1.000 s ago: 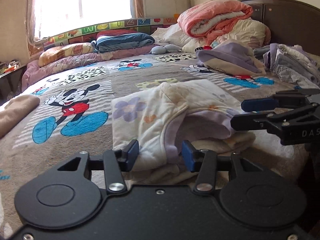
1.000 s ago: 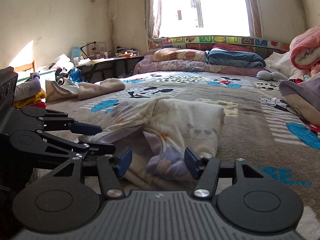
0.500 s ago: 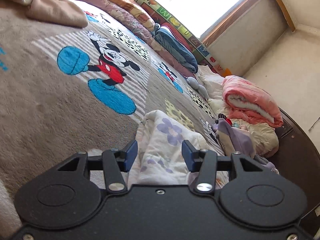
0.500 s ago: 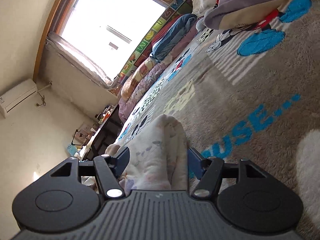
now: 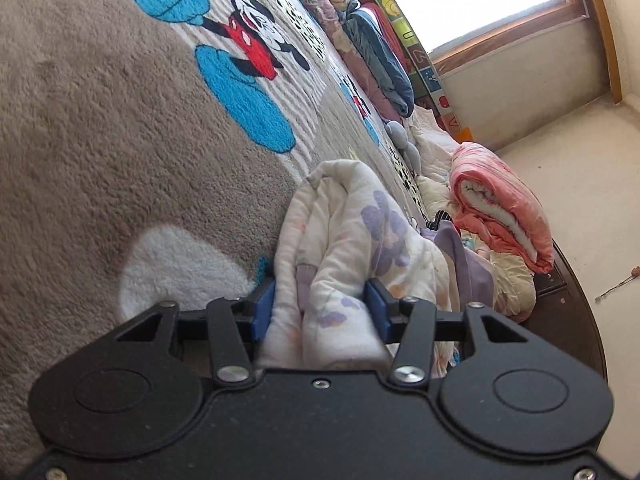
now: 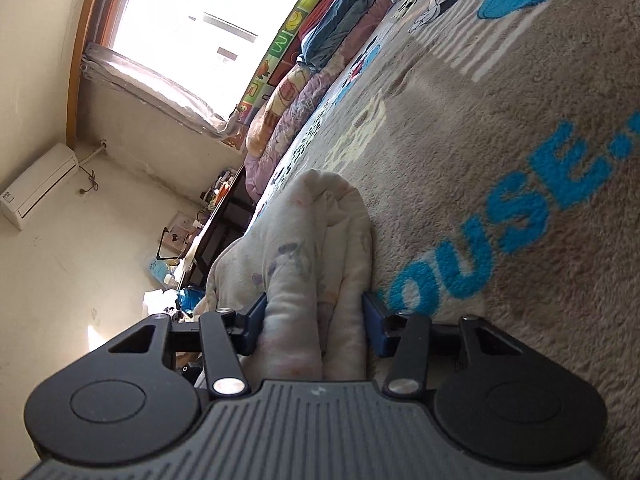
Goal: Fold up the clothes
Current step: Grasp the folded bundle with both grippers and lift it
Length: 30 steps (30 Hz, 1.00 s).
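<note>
A folded cream garment with purple flowers (image 5: 352,240) lies on the brown Mickey Mouse blanket (image 5: 100,128). My left gripper (image 5: 320,312) has its blue pads pressed on both sides of the bundled cloth. In the right wrist view the same garment (image 6: 312,264) fills the space between the pads of my right gripper (image 6: 316,320), which also presses on it from both sides. Both views are rolled sideways. Neither gripper shows in the other's view.
A rolled pink quilt (image 5: 500,200) and cream bedding lie by the dark headboard (image 5: 576,320). Blue and floral pillows (image 5: 380,52) line the window side. A cluttered dark desk (image 6: 216,232) stands by the wall under an air conditioner (image 6: 36,184).
Both grippers rolled sideways and pushed onto the garment's opposite ends. The cloth now sits between each pair of pads, and the pads have drawn in against it.
</note>
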Each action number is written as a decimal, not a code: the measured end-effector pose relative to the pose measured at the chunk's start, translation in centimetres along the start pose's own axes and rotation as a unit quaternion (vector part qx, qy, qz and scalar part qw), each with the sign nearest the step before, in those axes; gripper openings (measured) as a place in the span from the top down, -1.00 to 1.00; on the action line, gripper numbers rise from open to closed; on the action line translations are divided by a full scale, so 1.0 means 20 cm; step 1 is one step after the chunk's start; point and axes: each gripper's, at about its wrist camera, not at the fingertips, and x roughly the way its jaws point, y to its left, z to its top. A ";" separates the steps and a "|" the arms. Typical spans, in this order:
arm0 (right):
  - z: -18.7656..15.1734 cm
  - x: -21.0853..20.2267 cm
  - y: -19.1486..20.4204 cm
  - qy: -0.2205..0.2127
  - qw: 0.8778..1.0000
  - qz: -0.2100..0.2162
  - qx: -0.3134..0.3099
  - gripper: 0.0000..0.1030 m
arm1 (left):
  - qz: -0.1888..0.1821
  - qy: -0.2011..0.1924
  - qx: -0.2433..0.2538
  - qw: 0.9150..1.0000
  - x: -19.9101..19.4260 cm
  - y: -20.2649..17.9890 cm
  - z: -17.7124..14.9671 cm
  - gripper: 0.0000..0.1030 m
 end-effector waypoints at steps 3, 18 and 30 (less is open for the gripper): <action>-0.01 0.00 -0.01 0.002 1.000 0.007 0.016 0.10 | 0.000 -0.003 0.006 1.000 -0.01 -0.01 -0.03 0.07; -0.07 -0.01 0.07 0.002 1.000 -0.001 -0.022 0.14 | -0.029 -0.004 -0.003 1.000 -0.09 0.03 -0.03 0.31; -0.08 0.03 0.36 -0.009 0.995 0.090 -0.032 0.21 | -0.096 -0.115 -0.016 0.989 -0.54 -0.02 0.08 0.36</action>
